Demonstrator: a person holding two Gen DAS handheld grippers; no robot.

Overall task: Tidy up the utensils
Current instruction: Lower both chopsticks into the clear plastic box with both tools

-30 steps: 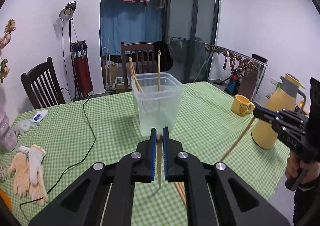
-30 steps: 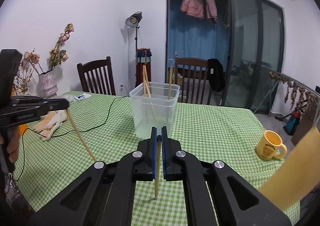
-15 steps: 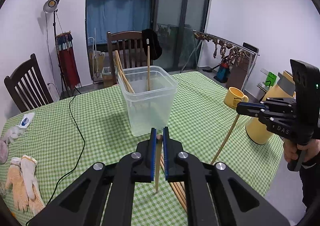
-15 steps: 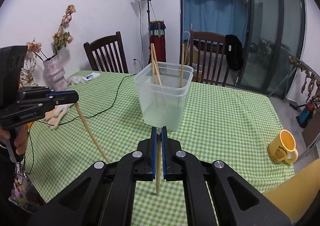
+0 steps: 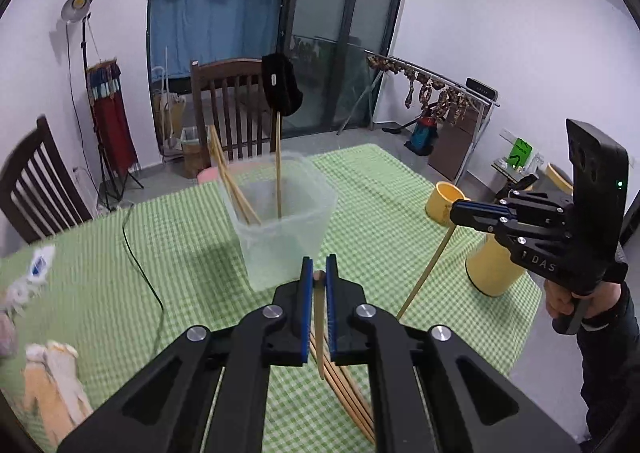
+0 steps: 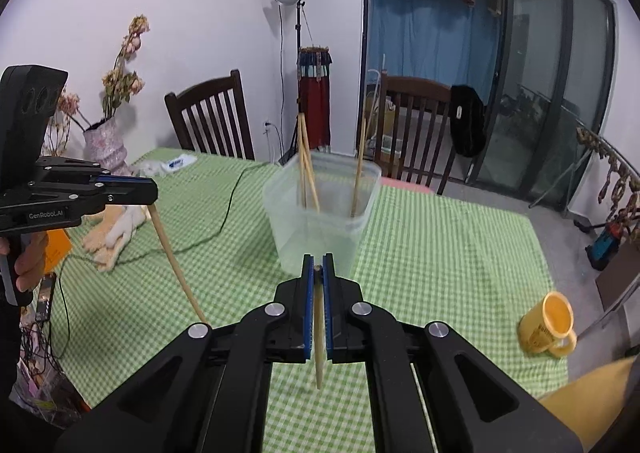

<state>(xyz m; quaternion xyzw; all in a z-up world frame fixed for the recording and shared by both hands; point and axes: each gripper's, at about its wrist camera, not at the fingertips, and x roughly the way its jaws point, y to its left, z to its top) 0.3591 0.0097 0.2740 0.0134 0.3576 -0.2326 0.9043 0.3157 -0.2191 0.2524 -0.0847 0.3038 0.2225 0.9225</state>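
A clear plastic container [image 5: 280,229] stands mid-table on the green checked cloth, with three wooden chopsticks [image 5: 277,169] leaning upright inside it. My left gripper [image 5: 318,265] is shut on one chopstick [image 5: 319,329] that hangs down between its blue pads, just in front of the container. My right gripper [image 6: 318,261] is likewise shut on another chopstick [image 6: 318,337], close to the container [image 6: 320,225]. Each gripper shows in the other's view with its stick slanting down. Several loose chopsticks [image 5: 344,385] lie on the cloth under the left gripper.
A yellow mug [image 6: 548,323] and a yellow jug [image 5: 496,269] stand at the right side of the table. Gloves [image 6: 116,233], a black cable [image 5: 140,269] and a vase of dried flowers [image 6: 106,145] are on the left. Wooden chairs [image 5: 236,105] stand behind the table.
Both grippers have risen and moved in towards the container, each still holding its chopstick. The views now look down more steeply, into the container's mouth.
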